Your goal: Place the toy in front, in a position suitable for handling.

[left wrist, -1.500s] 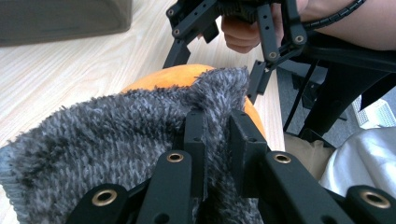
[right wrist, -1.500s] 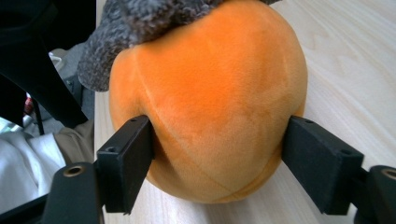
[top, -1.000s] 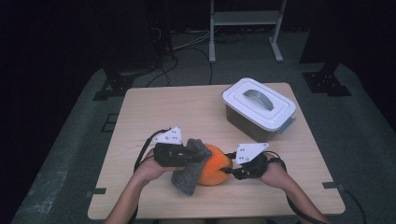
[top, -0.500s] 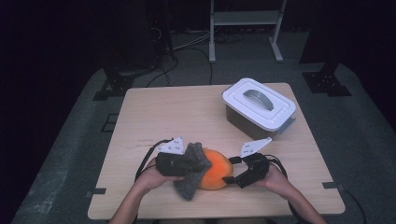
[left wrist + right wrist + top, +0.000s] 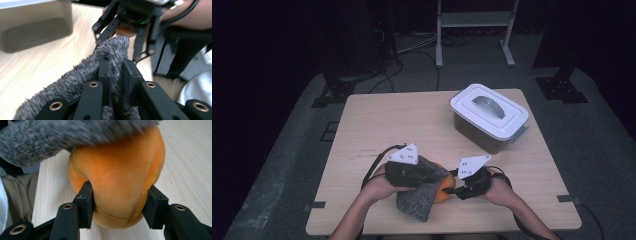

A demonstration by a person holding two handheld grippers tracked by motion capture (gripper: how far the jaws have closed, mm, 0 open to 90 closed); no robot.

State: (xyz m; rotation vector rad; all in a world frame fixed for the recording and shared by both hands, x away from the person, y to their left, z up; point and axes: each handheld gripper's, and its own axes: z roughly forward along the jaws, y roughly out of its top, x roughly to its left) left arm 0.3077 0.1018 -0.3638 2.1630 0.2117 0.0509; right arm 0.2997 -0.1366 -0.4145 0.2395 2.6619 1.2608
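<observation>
Near the desk's front edge, the left gripper point(image 5: 432, 176) is pinching the grey cloth point(image 5: 419, 195) over the orange plush point(image 5: 117, 182). The right gripper point(image 5: 458, 192) has just been closing, its jaws apparently clamping the plush, steadying it for wiping.

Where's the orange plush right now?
The orange plush sits at the table's near edge in the high view, between the right gripper's jaws, with the grey cloth draped over its left side.
</observation>
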